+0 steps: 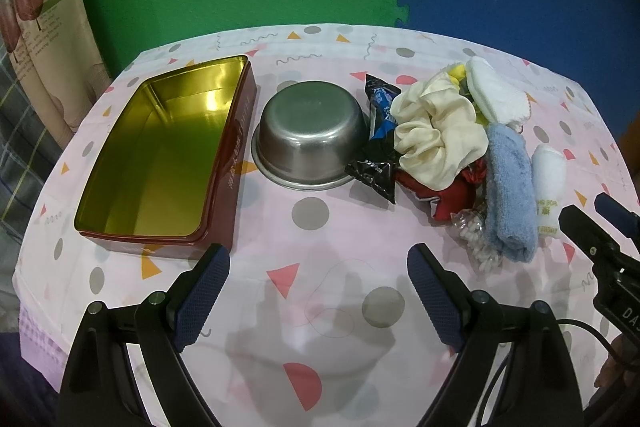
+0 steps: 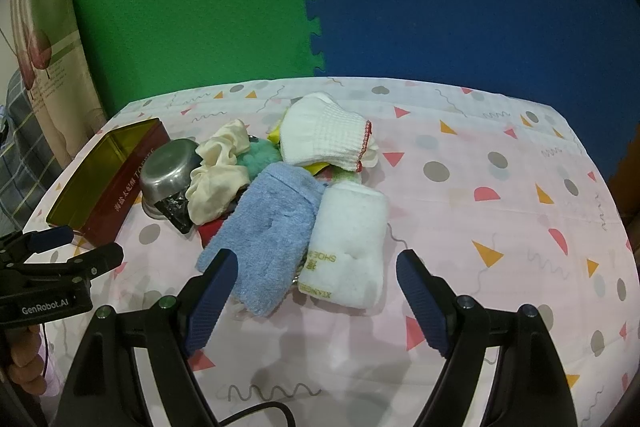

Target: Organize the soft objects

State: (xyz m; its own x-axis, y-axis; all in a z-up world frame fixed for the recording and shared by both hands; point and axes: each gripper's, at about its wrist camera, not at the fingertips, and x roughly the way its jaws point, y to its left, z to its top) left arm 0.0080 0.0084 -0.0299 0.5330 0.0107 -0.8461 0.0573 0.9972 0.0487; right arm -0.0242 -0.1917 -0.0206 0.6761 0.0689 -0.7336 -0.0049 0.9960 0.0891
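Apparently nothing is sorted yet; both the left gripper (image 1: pixel 318 291) and right gripper (image 2: pixel 316 301) hover spread. Next, the right should pinch the blue towel (image 2: pixel 266 239), lower centre of its view

Much of the soft pile is buried, and both views crop the tools.

Under the cream scrunchie (image 1: pixel 436 135) and blue towel (image 2: pixel 268 231), a red item (image 1: pixel 444 201), a yellow item (image 1: pixel 458 71) and a teal fluffy thing (image 2: pixel 260 155) show only in slivers, too little to name. The upturned steel bowl (image 1: pixel 310 135) hides part of a black wrapper (image 1: pixel 372 173). The right tongs (image 1: pixel 600 213) are cut by the left view's edge, and the tabletop (image 2: pixel 500 187) runs out of frame below.
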